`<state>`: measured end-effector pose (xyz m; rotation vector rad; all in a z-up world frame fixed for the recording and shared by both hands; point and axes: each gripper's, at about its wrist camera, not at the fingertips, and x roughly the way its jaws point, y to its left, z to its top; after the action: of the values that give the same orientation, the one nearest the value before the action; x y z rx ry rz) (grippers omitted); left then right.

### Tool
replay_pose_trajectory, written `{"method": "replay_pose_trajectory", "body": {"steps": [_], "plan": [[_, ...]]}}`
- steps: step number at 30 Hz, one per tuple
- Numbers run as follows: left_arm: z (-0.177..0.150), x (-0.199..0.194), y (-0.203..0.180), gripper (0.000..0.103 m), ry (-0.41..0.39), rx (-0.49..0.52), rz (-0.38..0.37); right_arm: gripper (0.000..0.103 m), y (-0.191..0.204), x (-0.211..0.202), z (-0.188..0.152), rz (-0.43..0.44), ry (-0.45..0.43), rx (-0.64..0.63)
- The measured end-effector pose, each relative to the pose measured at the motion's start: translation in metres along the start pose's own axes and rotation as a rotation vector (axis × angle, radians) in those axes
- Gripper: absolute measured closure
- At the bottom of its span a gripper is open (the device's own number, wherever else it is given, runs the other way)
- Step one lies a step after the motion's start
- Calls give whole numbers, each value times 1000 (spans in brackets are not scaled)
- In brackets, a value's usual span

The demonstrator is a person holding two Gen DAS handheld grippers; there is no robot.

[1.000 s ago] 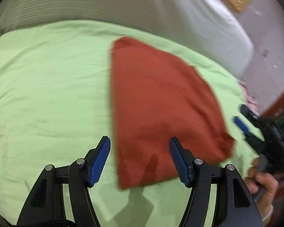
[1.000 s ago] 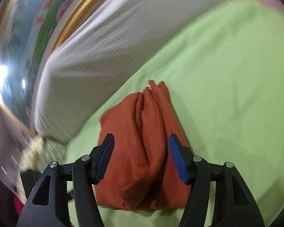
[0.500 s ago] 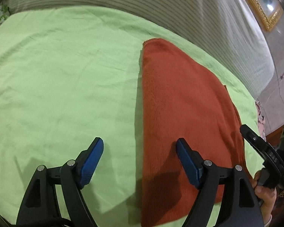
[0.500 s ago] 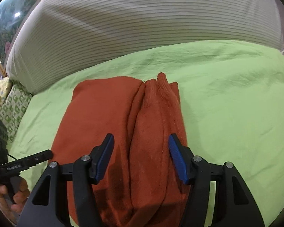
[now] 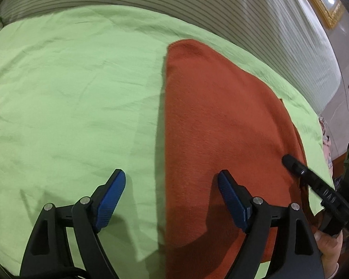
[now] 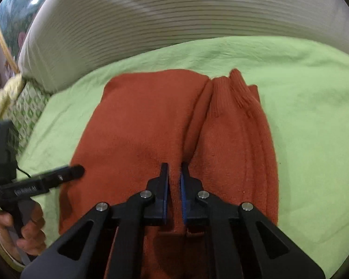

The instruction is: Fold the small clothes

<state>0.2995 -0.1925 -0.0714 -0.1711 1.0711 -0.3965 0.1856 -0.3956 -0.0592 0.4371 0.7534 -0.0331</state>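
Note:
A rust-red knit garment (image 5: 221,121) lies folded lengthwise on a green sheet (image 5: 69,93). My left gripper (image 5: 171,175) is open low over the garment's left edge, one finger above the sheet and the other above the knit, nothing pressed between them. In the right wrist view the garment (image 6: 139,121) shows a ribbed cuff and a long fold ridge at its right. My right gripper (image 6: 174,169) has its jaws drawn together on that ridge near the garment's near end. The right gripper (image 5: 288,160) also shows over the garment's right edge in the left wrist view.
A striped grey-white bolster (image 6: 174,18) runs along the sheet's far side. A green-patterned pillow (image 6: 28,107) lies at the left. A hand (image 6: 28,227) holds the left gripper's handle, whose finger (image 6: 65,173) reaches over the knit. A gold picture frame (image 5: 323,7) hangs behind.
My right gripper's jaws have gone from wide apart to drawn together on the fold. Both grippers have come lower and closer over the garment, and the left jaws stand wider.

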Motion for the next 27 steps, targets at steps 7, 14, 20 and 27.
{"method": "replay_pose_trajectory", "body": {"steps": [7, 14, 20, 27], "plan": [[0, -1, -18, 21, 13, 46, 8, 95, -23, -42, 1, 11, -77, 95], [-2, 7, -14, 20, 31, 42, 5, 86, -19, -34, -9, -112, -85, 12], [-10, 5, -10, 20, 27, 48, -10, 66, -28, -29, 10, -170, -89, -4], [16, 11, -7, 20, 11, 39, -9, 62, -49, -9, 28, 19, -31, 82]]}}
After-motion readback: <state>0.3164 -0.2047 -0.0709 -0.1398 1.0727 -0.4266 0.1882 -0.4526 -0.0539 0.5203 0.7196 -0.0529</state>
